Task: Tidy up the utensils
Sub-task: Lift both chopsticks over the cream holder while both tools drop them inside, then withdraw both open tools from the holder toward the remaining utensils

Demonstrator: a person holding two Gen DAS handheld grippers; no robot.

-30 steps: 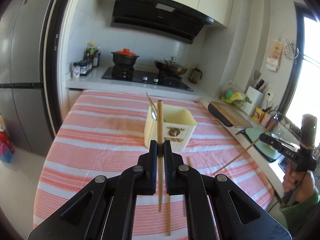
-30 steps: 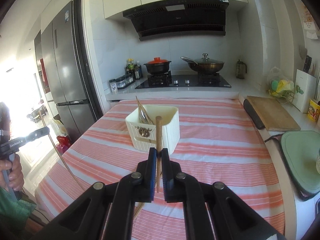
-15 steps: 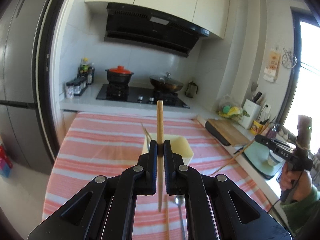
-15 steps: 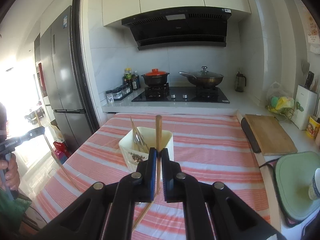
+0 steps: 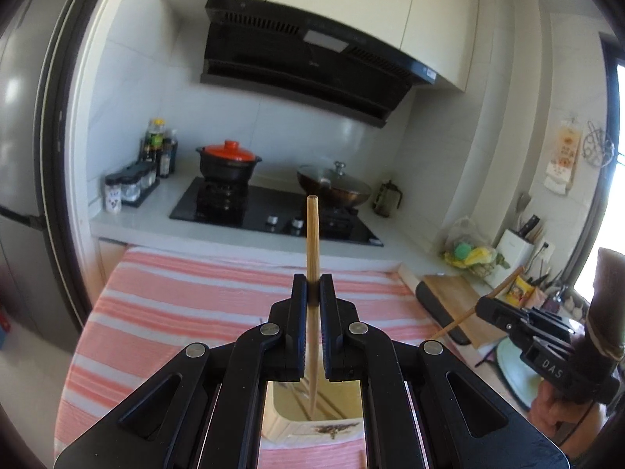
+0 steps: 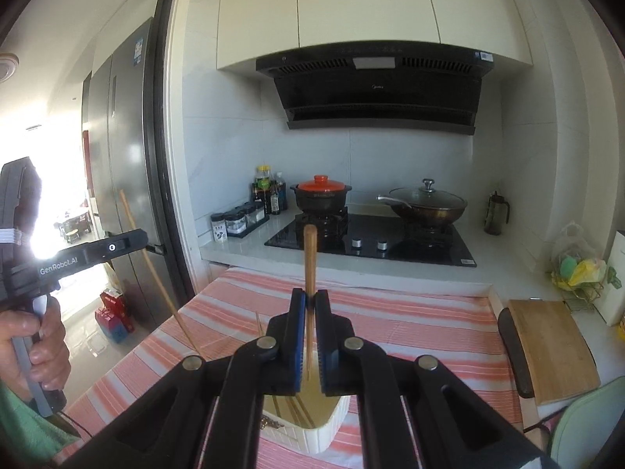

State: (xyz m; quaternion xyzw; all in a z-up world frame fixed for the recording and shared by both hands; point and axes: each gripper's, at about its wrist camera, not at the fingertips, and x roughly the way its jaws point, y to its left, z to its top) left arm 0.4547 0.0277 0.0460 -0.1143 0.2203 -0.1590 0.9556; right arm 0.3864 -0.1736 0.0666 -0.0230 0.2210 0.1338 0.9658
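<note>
Each hand-held gripper (image 5: 312, 287) (image 6: 311, 300) pinches a chopstick (image 5: 312, 242) (image 6: 310, 258) above the cream utensil box (image 6: 312, 435) holding chopsticks.

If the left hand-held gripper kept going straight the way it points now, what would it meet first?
Probably the striped tablecloth beyond the white utensil box, which sits below the left hand-held gripper. It is shut on an upright chopstick. Depth is unclear.
</note>
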